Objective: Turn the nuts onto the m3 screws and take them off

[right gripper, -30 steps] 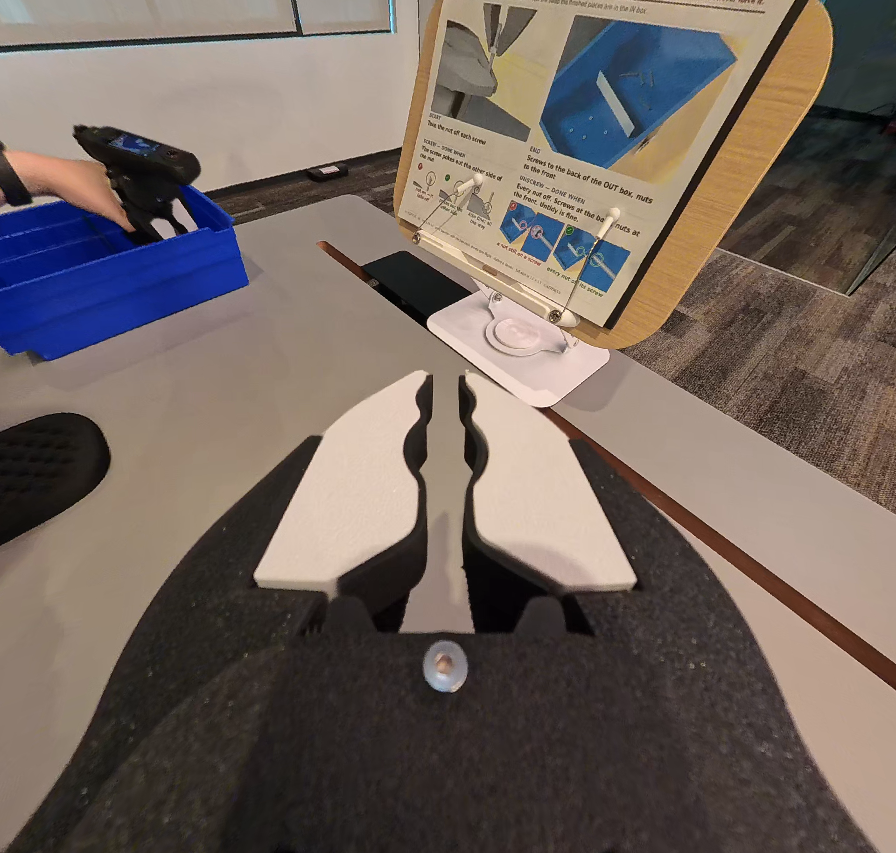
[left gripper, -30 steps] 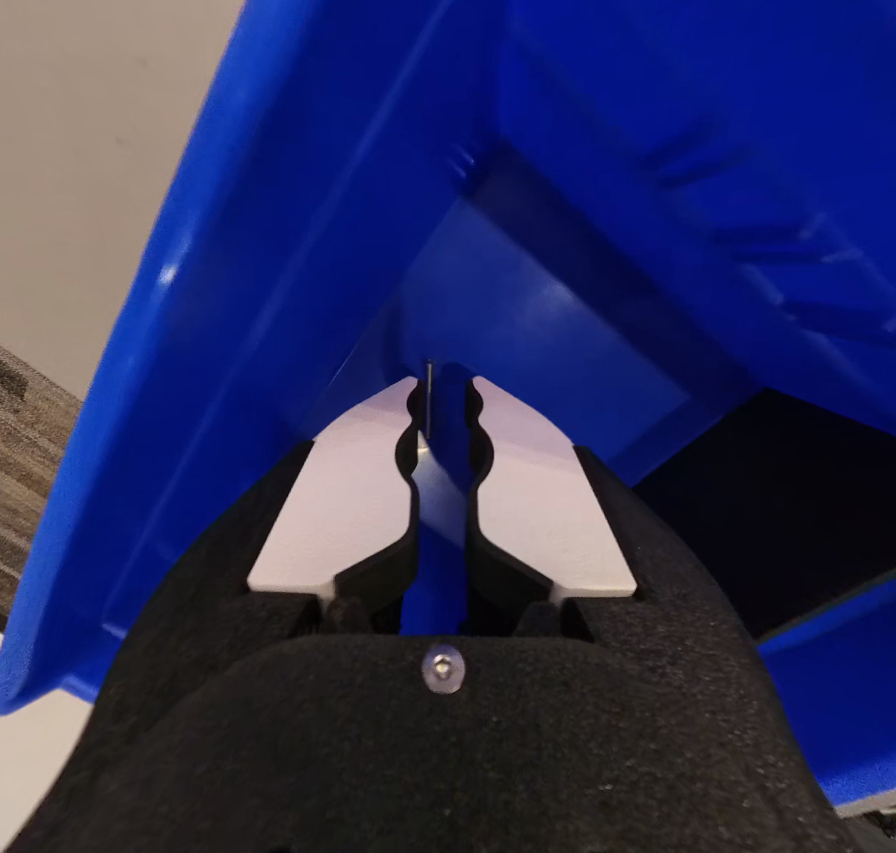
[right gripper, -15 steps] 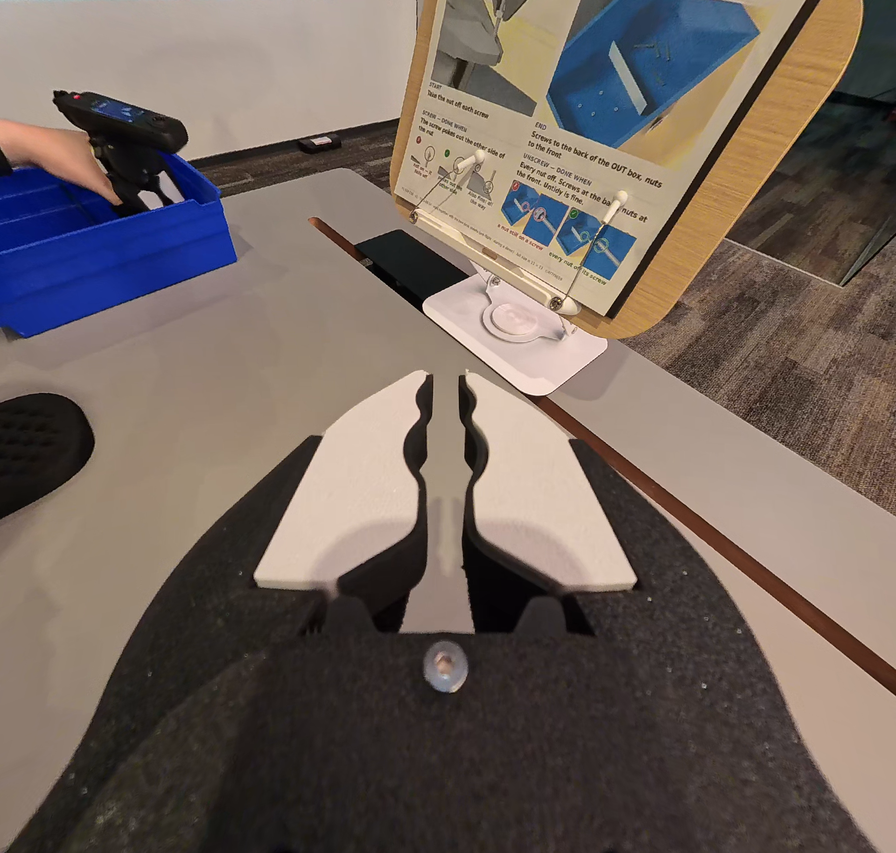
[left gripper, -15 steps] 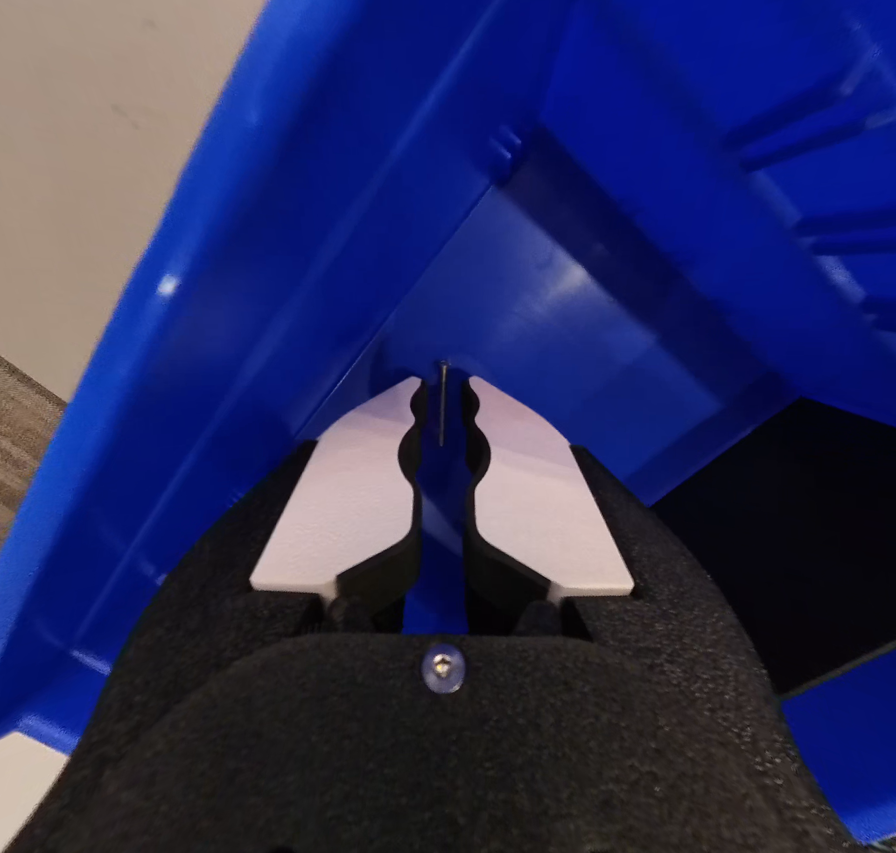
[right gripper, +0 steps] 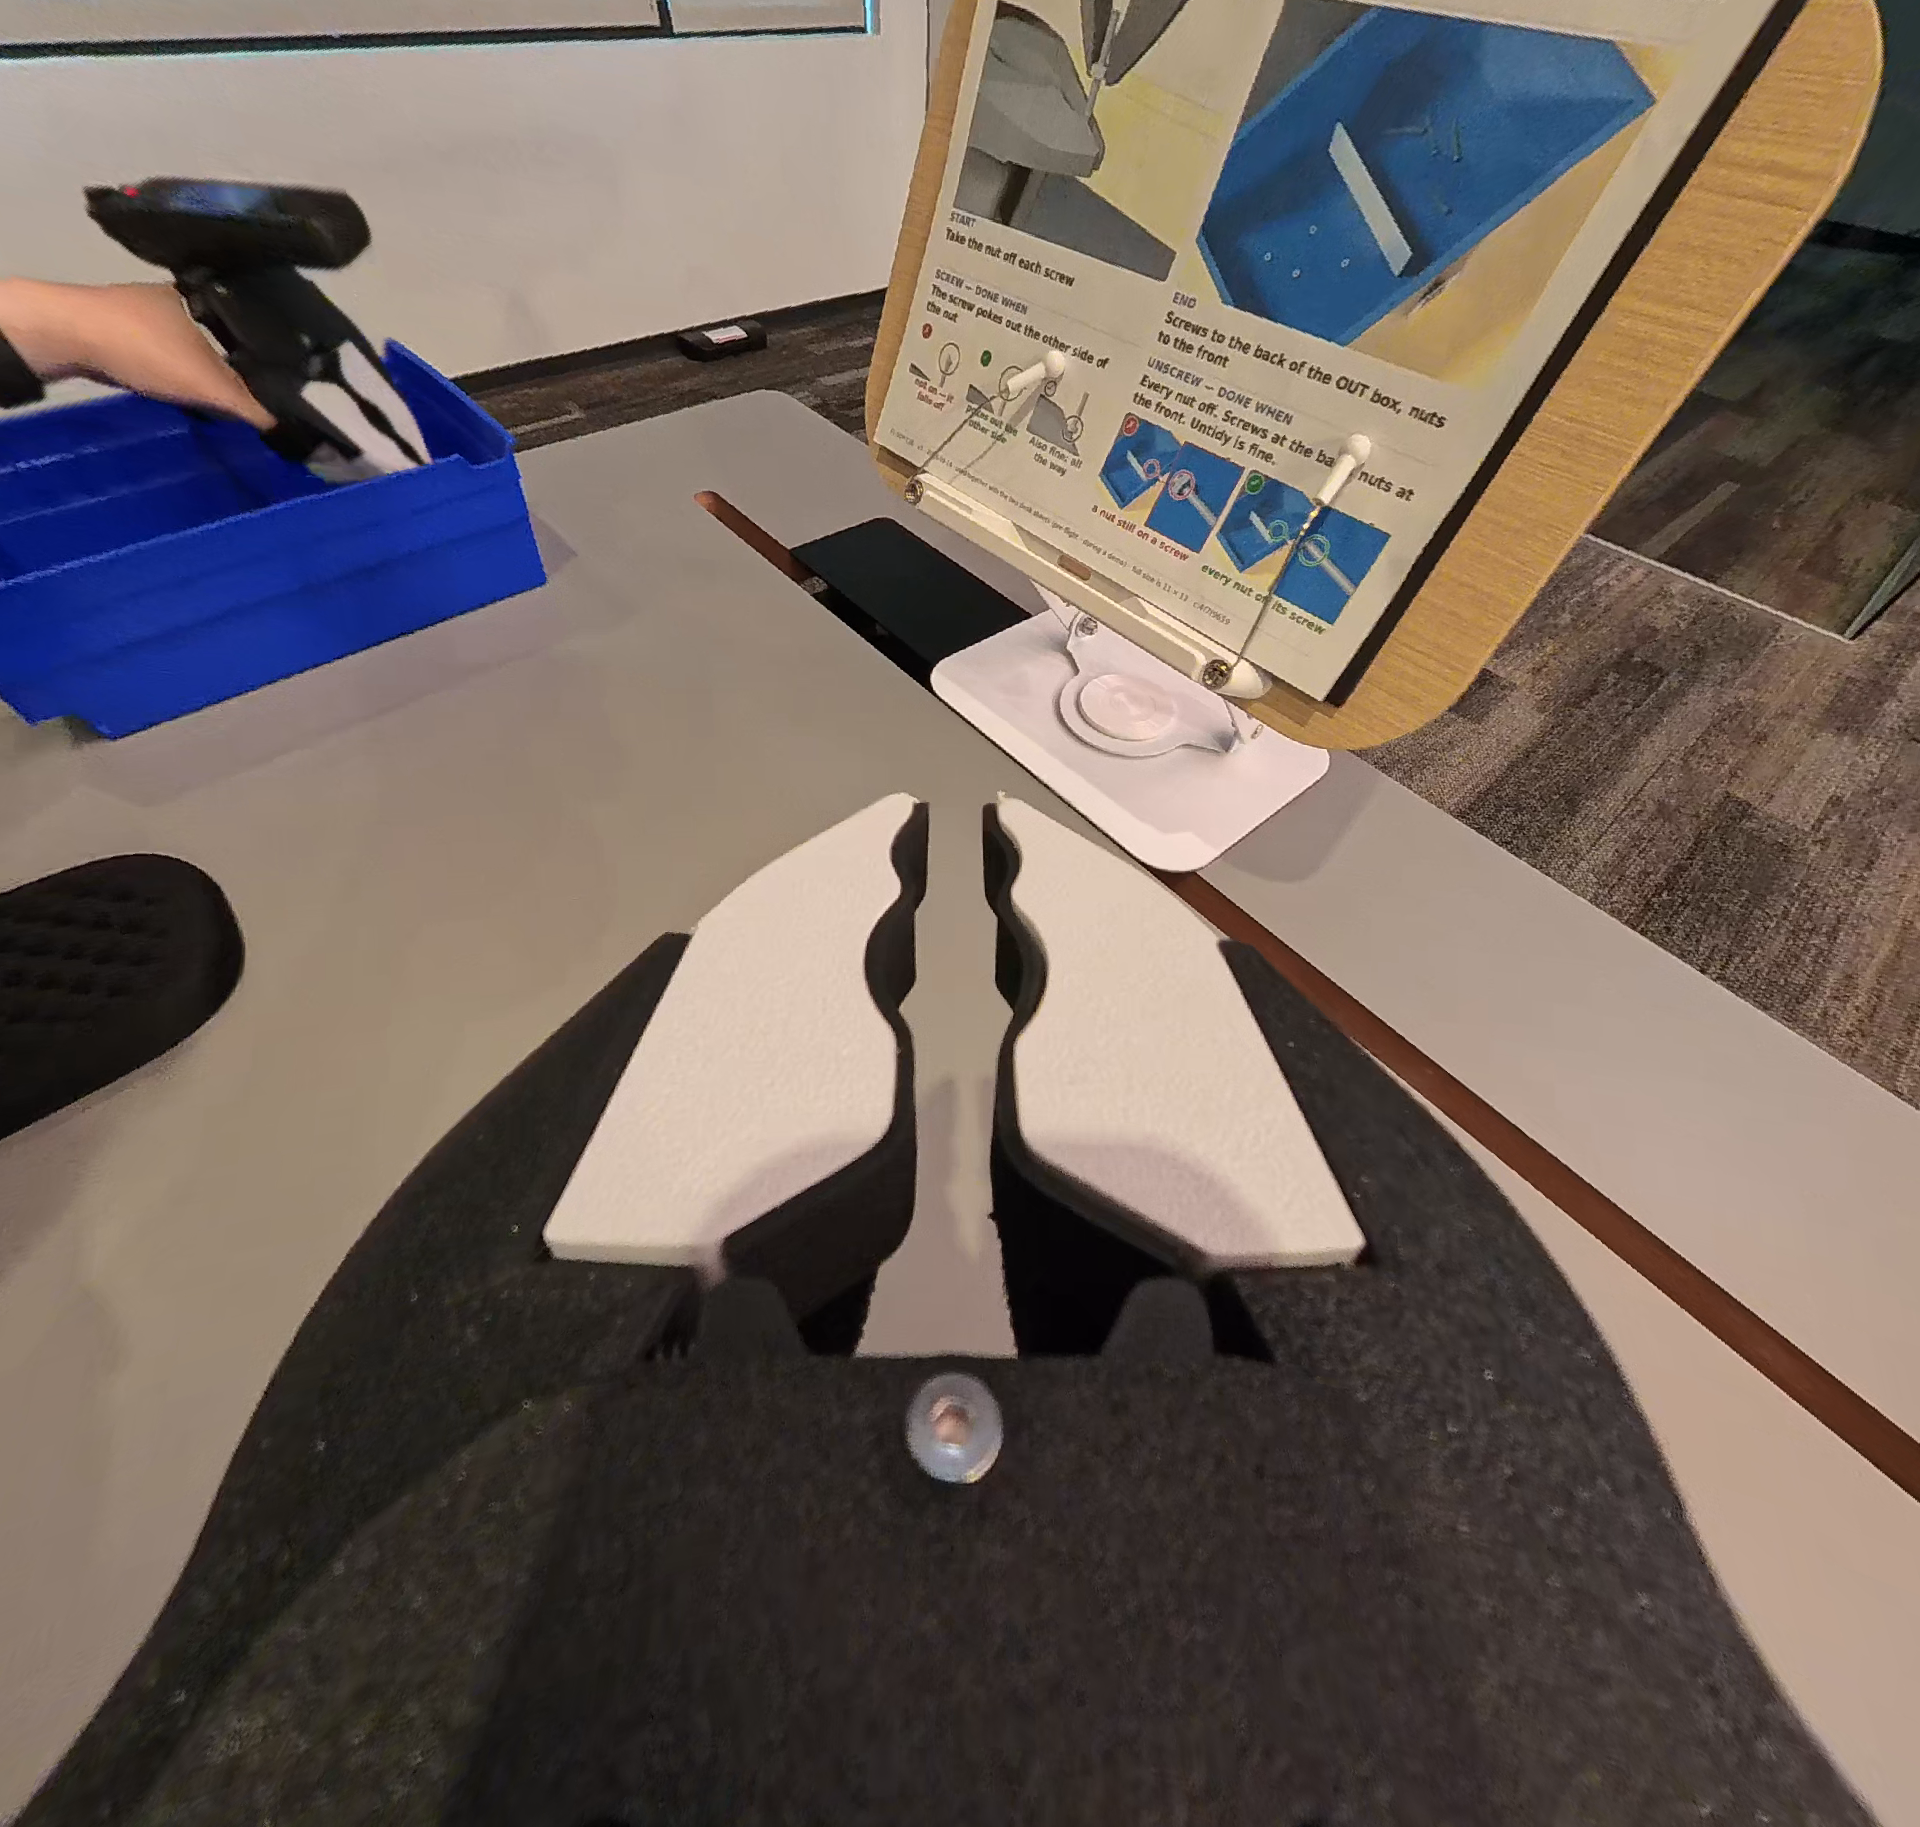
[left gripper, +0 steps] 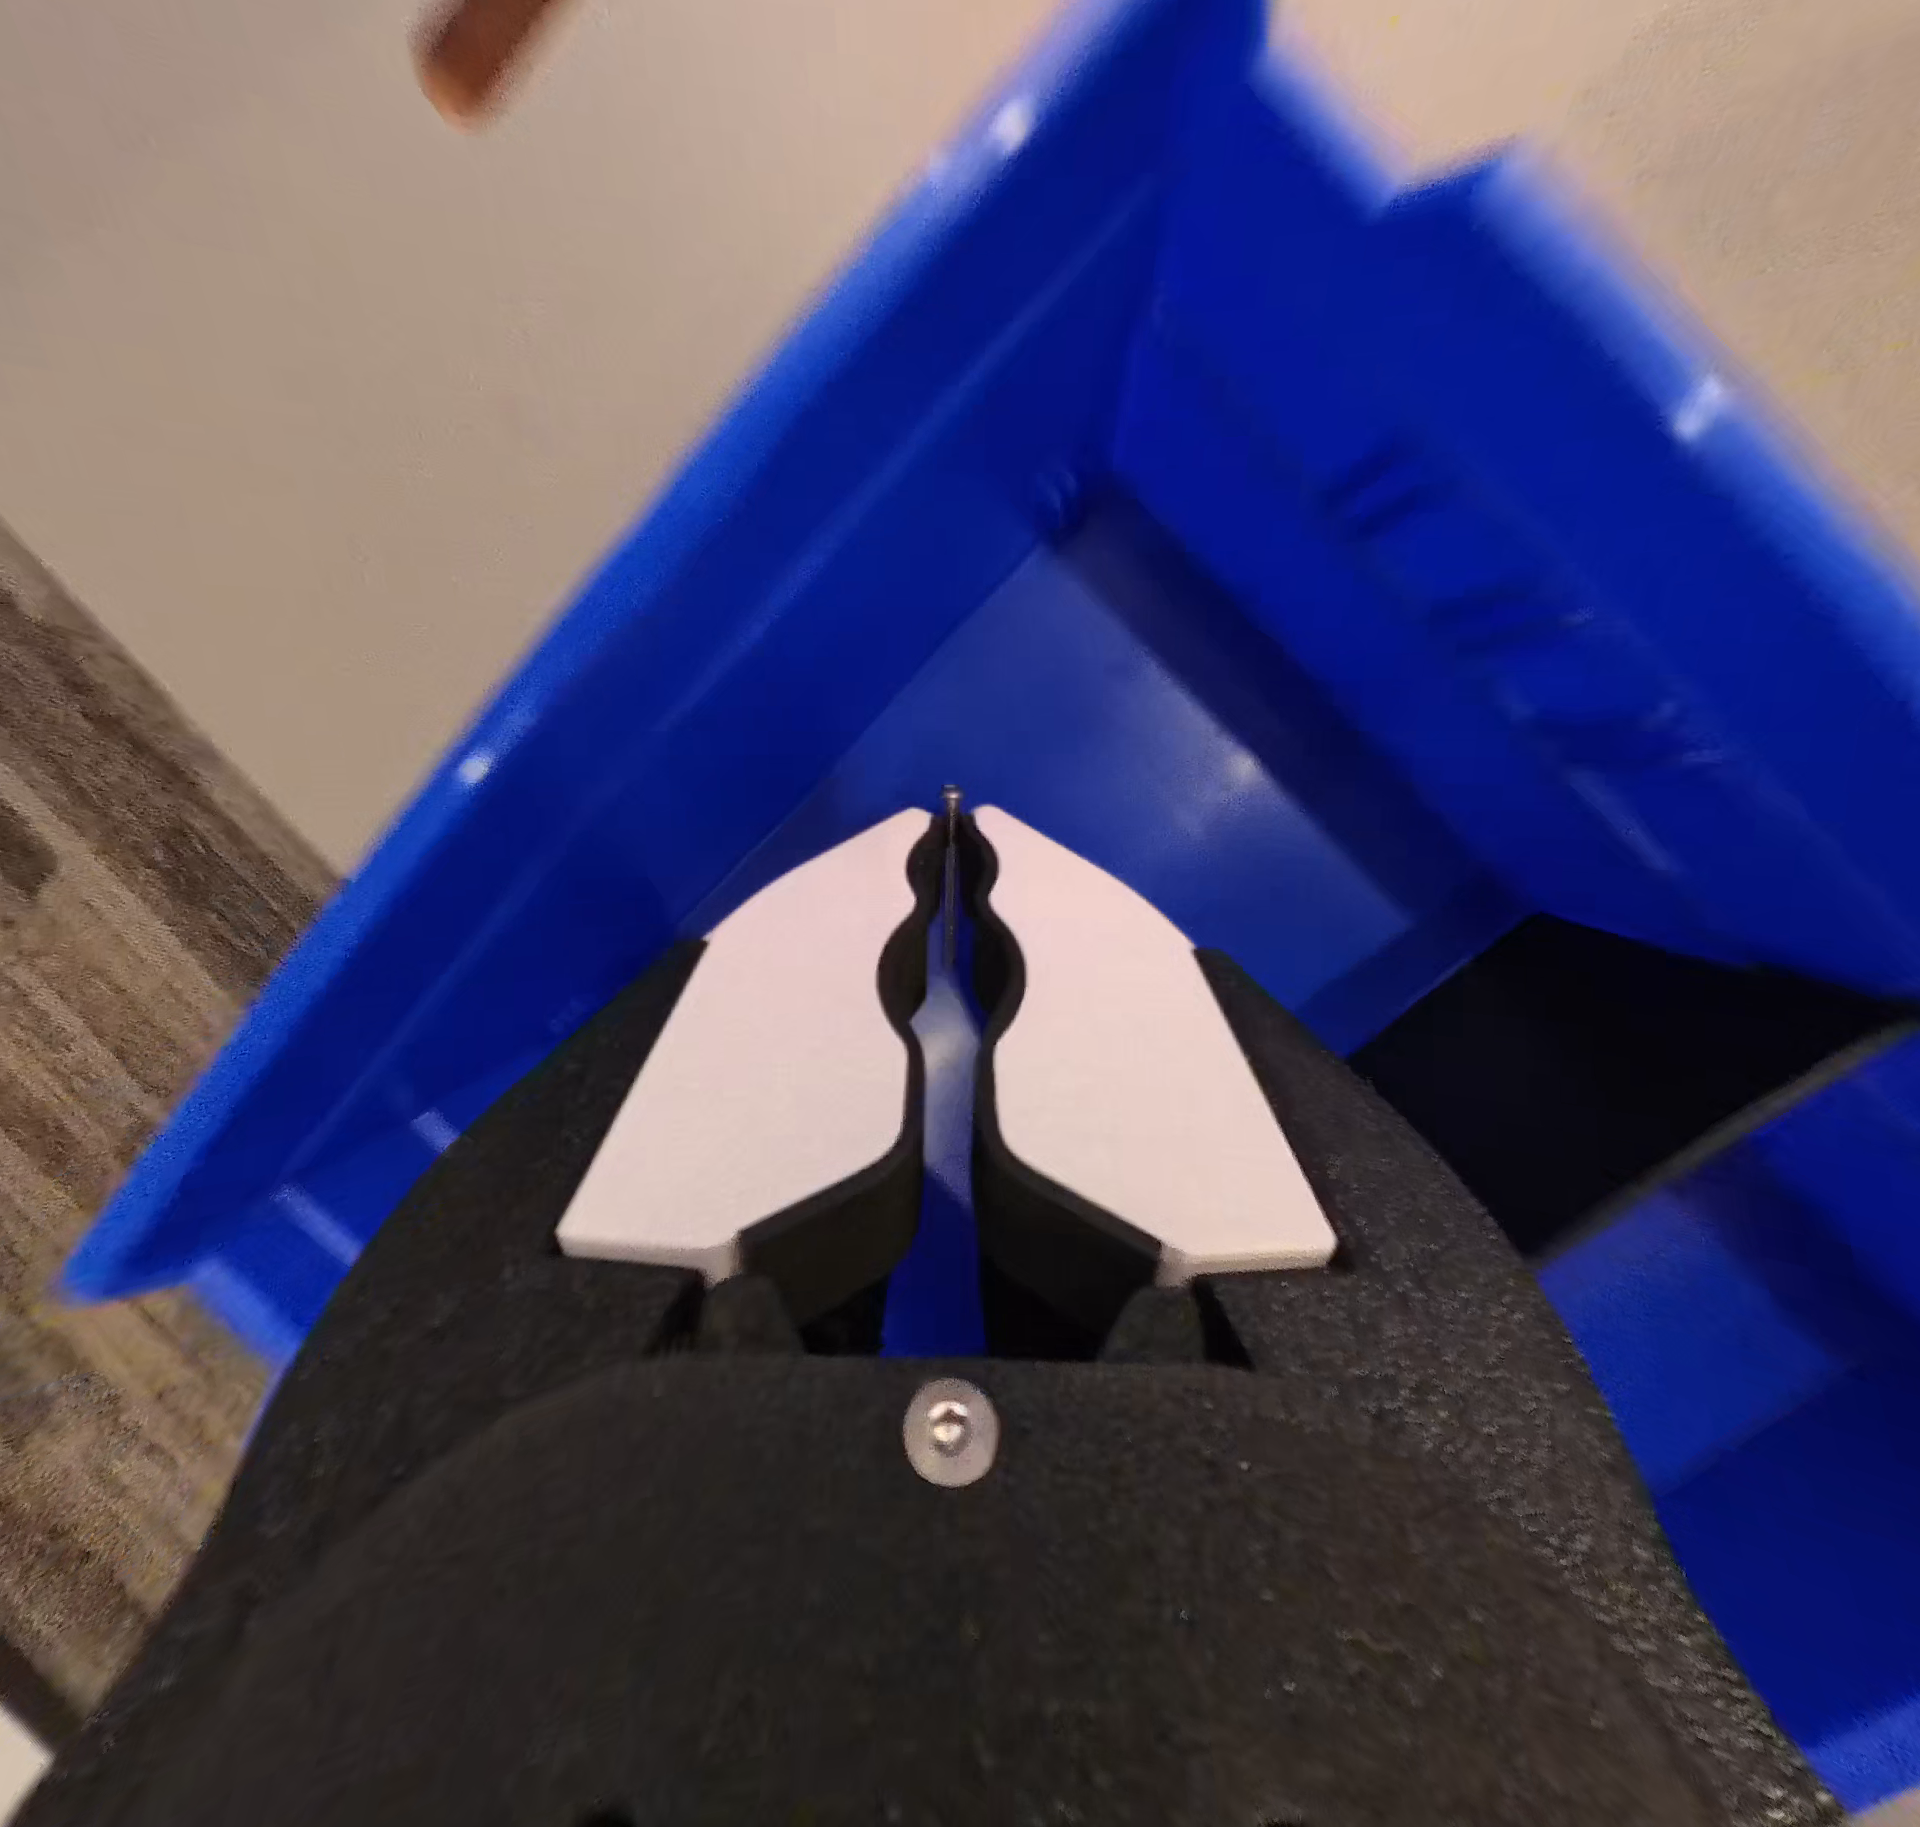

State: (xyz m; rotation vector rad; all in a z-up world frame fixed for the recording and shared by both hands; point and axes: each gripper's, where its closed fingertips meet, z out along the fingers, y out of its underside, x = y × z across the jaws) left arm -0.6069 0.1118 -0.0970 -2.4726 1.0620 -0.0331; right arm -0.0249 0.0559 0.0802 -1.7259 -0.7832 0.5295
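Note:
My left gripper (left gripper: 950, 821) is shut on a thin metal screw (left gripper: 950, 884). The screw stands upright between the fingertips, its head just above them. The gripper is over a corner compartment of the blue bin (left gripper: 831, 530). In the right wrist view the left gripper (right gripper: 358, 437) is tilted down into the far right end of the same bin (right gripper: 260, 582), held by a person's hand (right gripper: 114, 343). My right gripper (right gripper: 956, 811) hovers over the grey table (right gripper: 623, 790) with a narrow gap between its fingers and nothing in it. No nut shows in either view.
An instruction sheet on a wooden-backed stand (right gripper: 1299, 271) with a white base (right gripper: 1132, 738) stands ahead of the right gripper. A black pad (right gripper: 94, 956) lies at the left. A black rectangle (right gripper: 904, 582) and a brown strip (right gripper: 1558, 1175) mark the table. My hands' fingertips stand some 60 cm from each other.
My left fingers have closed onto the screw, and the gripper has drawn back and up from the bin corner. The right gripper has shifted slightly with its gap unchanged.

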